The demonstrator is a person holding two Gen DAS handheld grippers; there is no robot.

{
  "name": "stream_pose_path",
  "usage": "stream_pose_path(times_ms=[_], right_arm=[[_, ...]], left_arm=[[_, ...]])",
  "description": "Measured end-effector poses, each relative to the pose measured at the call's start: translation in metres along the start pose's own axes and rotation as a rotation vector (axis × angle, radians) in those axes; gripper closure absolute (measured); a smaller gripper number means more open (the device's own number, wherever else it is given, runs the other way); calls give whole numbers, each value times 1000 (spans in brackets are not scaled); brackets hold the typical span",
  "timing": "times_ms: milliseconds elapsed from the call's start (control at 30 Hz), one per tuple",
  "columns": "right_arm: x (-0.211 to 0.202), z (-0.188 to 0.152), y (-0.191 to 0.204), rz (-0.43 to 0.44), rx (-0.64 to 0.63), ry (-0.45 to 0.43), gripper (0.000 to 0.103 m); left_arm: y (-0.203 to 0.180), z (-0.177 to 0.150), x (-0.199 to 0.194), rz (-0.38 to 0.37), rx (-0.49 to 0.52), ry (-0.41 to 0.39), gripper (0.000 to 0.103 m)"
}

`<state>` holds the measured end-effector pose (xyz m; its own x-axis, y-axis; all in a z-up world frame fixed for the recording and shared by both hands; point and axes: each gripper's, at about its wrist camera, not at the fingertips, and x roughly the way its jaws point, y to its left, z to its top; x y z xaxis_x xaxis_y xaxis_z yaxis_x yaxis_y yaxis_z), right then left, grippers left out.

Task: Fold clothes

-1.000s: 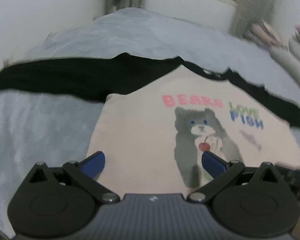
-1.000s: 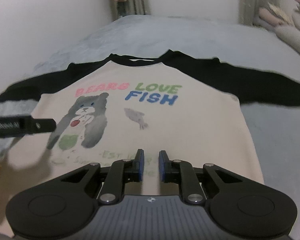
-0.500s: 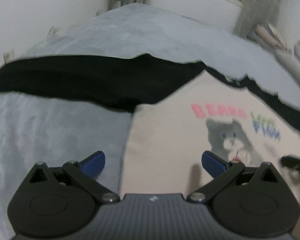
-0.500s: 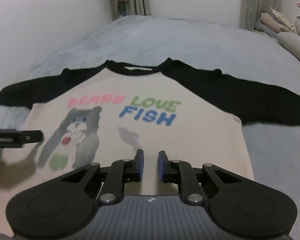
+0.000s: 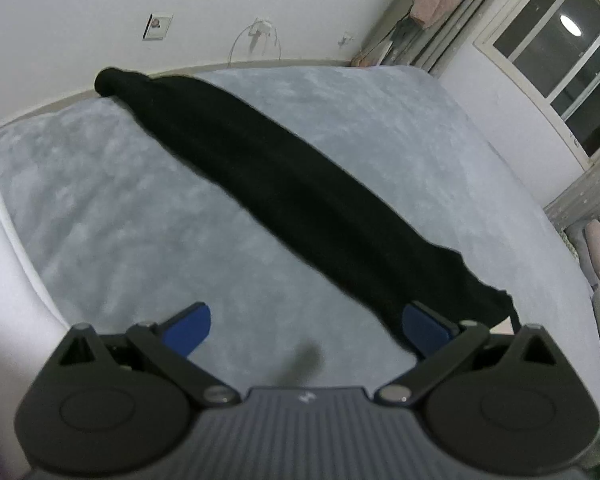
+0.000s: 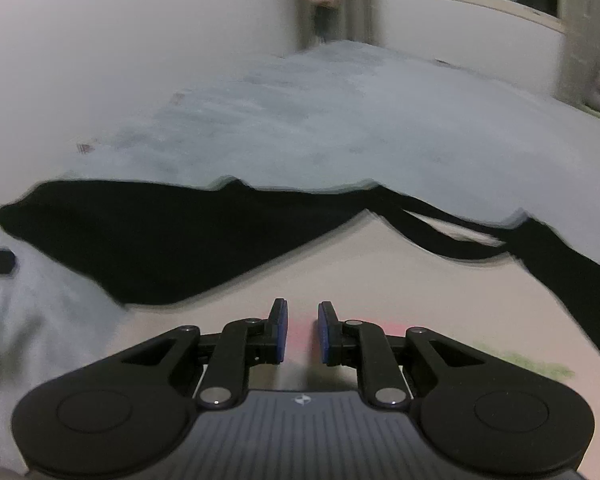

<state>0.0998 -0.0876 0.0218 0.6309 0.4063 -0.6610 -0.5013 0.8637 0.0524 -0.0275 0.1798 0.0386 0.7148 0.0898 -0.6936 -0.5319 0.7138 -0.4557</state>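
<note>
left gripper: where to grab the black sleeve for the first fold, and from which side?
Probably the cuff end of the black sleeve. It lies flat and straight on the grey bedspread, so come from above with the open left gripper and pinch across the narrow width; a lifted cuff lets the whole length swing inward.

One shirt (image 6: 380, 264) with two black sleeves (image 5: 300, 200) lies on one bed (image 5: 100, 200). Two tools: left (image 5: 306, 334) and right (image 6: 301, 334). One window (image 5: 556, 52).
</note>
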Motion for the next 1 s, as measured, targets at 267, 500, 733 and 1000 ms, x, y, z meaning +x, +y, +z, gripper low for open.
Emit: stream_pose_path(times_ms=[267, 500, 733, 1000], right_arm=[[30, -8, 68, 134, -168, 2, 91], [14, -19, 69, 199, -257, 17, 100], [-7, -25, 75, 197, -338, -48, 87], [-12, -24, 71, 201, -354, -95, 84]], left_arm=[[18, 33, -15, -18, -63, -115, 0], [47, 63, -36, -40, -113, -196, 0], [82, 123, -42, -45, -159, -181, 0], [125, 183, -20, 45, -153, -63, 0]])
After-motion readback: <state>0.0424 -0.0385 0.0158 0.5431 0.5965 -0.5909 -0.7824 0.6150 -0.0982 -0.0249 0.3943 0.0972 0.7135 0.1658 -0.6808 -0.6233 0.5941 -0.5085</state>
